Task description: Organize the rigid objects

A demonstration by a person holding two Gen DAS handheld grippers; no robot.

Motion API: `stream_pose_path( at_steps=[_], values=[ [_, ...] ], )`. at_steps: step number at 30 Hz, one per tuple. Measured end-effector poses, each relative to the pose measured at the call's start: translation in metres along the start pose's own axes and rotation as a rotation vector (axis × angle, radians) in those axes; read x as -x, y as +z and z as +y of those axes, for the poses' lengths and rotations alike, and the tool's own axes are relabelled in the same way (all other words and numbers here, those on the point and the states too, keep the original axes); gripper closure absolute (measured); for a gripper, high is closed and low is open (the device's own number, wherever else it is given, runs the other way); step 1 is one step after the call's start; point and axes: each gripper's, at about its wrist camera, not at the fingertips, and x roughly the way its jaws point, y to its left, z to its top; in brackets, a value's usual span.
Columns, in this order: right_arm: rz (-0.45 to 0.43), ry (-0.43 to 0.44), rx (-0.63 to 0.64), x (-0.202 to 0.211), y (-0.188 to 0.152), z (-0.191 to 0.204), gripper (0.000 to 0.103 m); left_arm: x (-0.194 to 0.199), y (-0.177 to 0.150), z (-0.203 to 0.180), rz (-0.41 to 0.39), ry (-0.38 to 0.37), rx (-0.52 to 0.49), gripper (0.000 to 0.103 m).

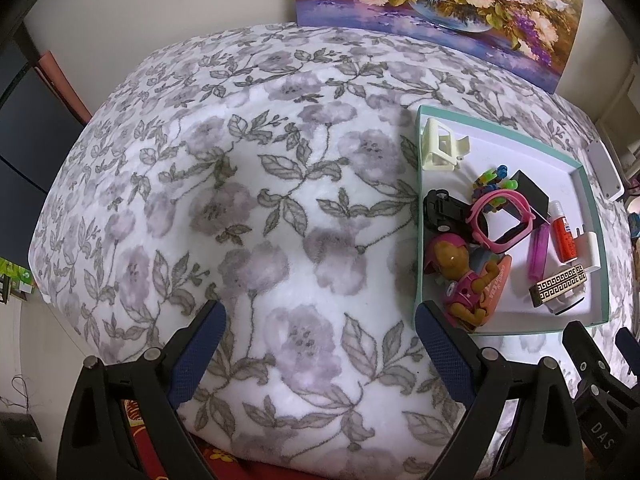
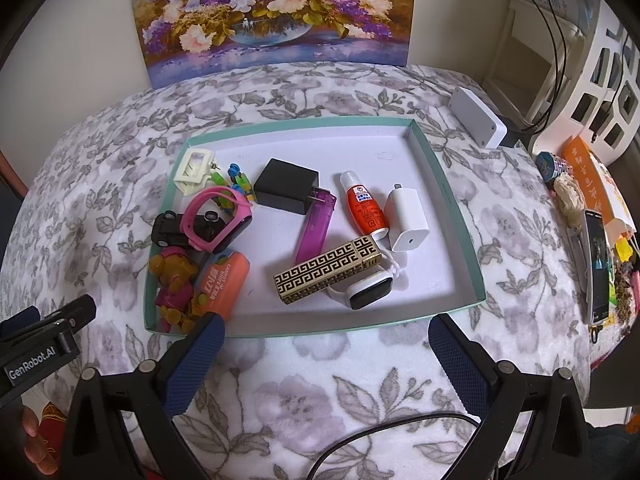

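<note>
Left gripper: jaws spread wide, nothing between them; blue mesh-textured pads on black plastic arms, hovering over bare blanket just left of the tray. Right gripper: same build, jaws also wide apart and empty, hanging just short of the tray's near rim, a black cable looping under it.

Surface is a fluffy white blanket with a grey-lilac flower print.

All the rigid items sit inside a shallow square cardboard tray, teal rim, white floor:
- gold-and-black fret-pattern lighter, boxy, lying across a white smart band
- translucent purple lighter, slim
- orange glue bottle, white cap, touching a white charger cube
- black charger block, matte
- pink watch strap loop lying over a black toy car
- cream plastic clip in the far left corner, small colourful toy figures beside it
- brown pup figurine in pink against an orange rounded case, near left corner

Outside the tray: white box at the far right, phone at the right edge. Floral painting leans on the wall behind.
</note>
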Motion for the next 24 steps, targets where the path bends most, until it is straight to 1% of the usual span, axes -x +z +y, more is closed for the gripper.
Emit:
stream_pose_path(
  at_steps=[24],
  values=[
    [0.017,-0.003,-0.002,-0.0042,-0.0019,-0.0018,0.0,-0.0022,-0.0015,0.0026,0.01,-0.004,0.015,0.007]
  ],
)
